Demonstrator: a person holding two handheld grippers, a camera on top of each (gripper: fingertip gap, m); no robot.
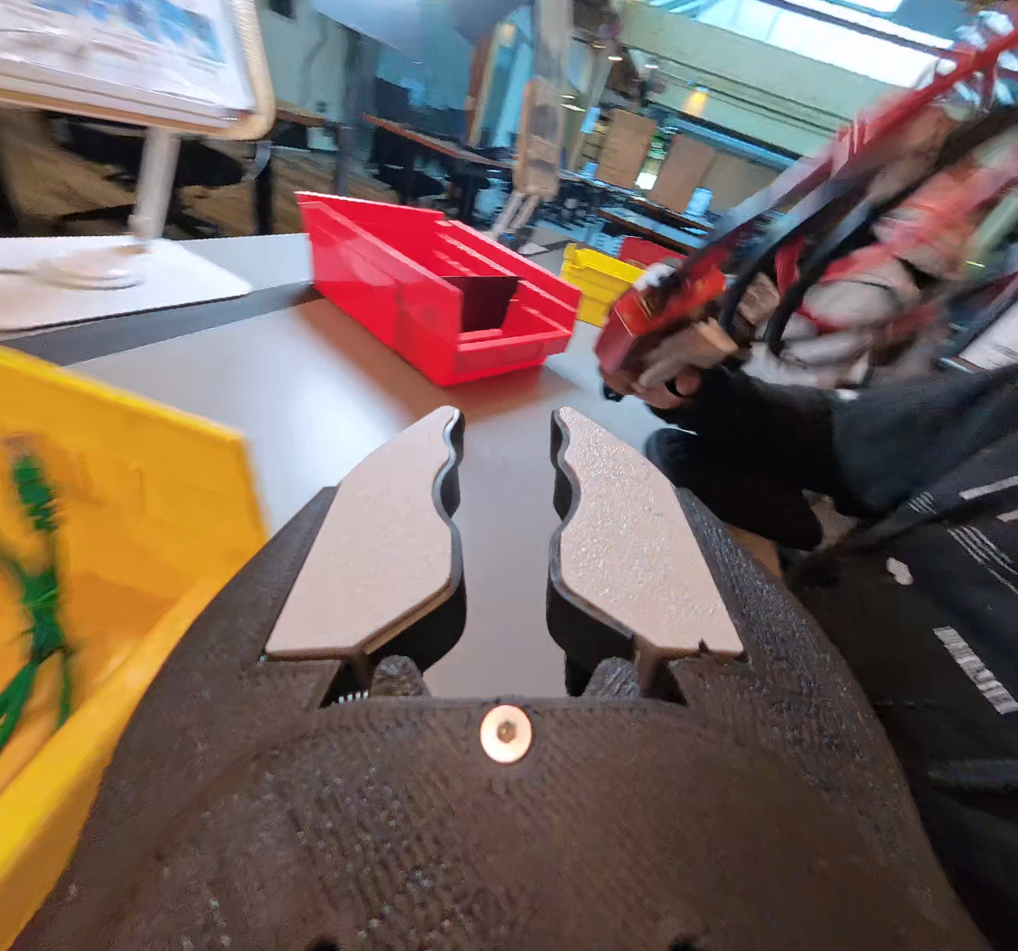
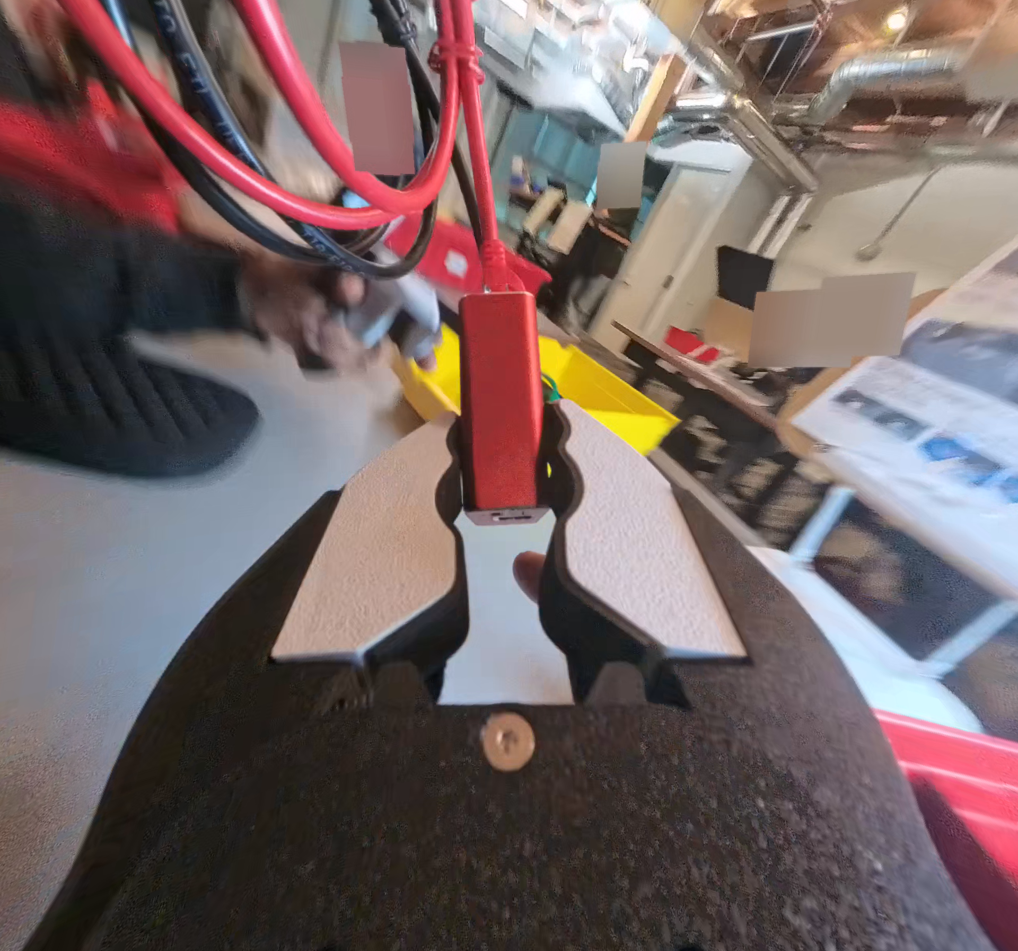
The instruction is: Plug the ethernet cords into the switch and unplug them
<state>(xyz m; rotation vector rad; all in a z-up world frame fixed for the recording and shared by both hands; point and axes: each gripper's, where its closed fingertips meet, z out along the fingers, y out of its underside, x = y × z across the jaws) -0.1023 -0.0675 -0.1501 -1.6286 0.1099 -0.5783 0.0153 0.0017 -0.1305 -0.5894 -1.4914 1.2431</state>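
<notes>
My right gripper [image 2: 504, 429] is shut on a small red metal switch [image 2: 498, 401] and holds it above the table. Red ethernet cords [image 2: 468, 98] are plugged into its far end and loop up to the left with black cords [image 2: 220, 192]. In the left wrist view the right gripper [image 1: 669, 352] with the red switch [image 1: 655, 307] and its cords [image 1: 881, 115] shows at the right, blurred. My left gripper [image 1: 507, 418] is open and empty, low over the grey table [image 1: 330, 401].
A red bin [image 1: 440, 291] lies on the table ahead of the left gripper. A yellow bin [image 1: 110, 511] holding something green sits close at the left; it shows behind the switch in the right wrist view [image 2: 606, 390]. A second yellow bin [image 1: 597, 274] and a sign on a stand [image 1: 126, 32] are farther off.
</notes>
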